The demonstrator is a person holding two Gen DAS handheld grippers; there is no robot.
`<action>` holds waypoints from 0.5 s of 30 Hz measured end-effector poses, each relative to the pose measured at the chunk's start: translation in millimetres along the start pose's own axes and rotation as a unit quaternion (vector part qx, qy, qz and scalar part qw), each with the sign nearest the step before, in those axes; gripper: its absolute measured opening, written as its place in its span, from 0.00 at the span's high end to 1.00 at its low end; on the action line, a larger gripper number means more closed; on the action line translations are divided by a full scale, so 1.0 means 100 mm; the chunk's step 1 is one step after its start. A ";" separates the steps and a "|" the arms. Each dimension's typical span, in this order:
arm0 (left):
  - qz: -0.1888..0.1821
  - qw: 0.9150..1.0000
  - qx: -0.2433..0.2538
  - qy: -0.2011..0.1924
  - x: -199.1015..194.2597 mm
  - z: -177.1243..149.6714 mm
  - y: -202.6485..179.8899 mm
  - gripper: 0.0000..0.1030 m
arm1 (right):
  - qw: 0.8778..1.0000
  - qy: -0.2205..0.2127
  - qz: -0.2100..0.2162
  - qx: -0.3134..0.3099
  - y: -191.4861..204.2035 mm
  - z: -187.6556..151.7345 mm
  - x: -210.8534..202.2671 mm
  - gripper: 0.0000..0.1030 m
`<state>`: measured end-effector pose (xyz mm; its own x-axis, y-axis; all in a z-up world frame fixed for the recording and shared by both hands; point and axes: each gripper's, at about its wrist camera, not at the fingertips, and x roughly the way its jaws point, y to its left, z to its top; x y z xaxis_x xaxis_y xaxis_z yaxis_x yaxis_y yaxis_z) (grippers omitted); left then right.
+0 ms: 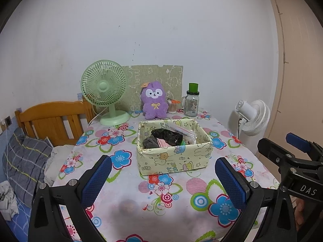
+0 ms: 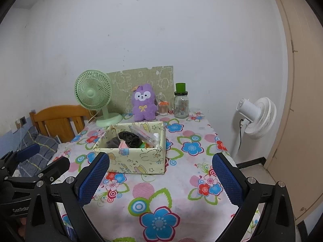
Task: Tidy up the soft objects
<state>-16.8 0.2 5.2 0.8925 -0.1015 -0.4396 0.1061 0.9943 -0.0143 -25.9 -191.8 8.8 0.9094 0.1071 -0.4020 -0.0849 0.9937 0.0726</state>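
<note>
A purple plush toy point(image 1: 154, 102) sits upright at the back of the flowered table point(image 1: 129, 187), against a green board; it also shows in the right wrist view point(image 2: 143, 103). A pale yellow fabric box point(image 1: 173, 159) stands mid-table and holds a black bundle point(image 1: 166, 135), a dark cloth and clear packets; the box also shows in the right wrist view point(image 2: 133, 161). My left gripper point(image 1: 162, 178) is open and empty, low over the near table, in front of the box. My right gripper point(image 2: 160, 178) is open and empty, beside the left one, also short of the box.
A green desk fan point(image 1: 105, 88) stands back left. A glass jar with a green lid point(image 1: 191, 100) and a small cotton-swab pot point(image 1: 172, 105) stand back right. A white floor fan point(image 1: 254, 117) stands right of the table. A wooden bed headboard point(image 1: 52, 119) and pillow are left.
</note>
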 end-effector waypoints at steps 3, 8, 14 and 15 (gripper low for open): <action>0.002 1.000 0.003 -0.002 -0.01 -0.01 -0.01 0.00 | 1.000 0.000 0.000 0.000 0.01 -0.01 0.00 0.00; 0.000 1.000 0.001 -0.001 -0.01 -0.01 -0.01 0.00 | 1.000 0.002 0.001 -0.003 0.01 -0.01 0.01 0.00; 0.000 1.000 -0.001 -0.002 -0.01 -0.01 -0.01 0.00 | 1.000 0.003 0.001 -0.006 0.03 -0.02 0.02 0.00; 0.001 1.000 -0.001 -0.002 -0.01 0.00 0.00 0.00 | 1.000 0.002 0.000 -0.008 0.03 -0.02 0.02 0.00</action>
<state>-18.2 0.3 5.5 0.8948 -0.0997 -0.4351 0.1031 0.9945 -0.0157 -25.3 -188.4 6.9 0.9075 0.1080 -0.4059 -0.0923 0.9940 0.0580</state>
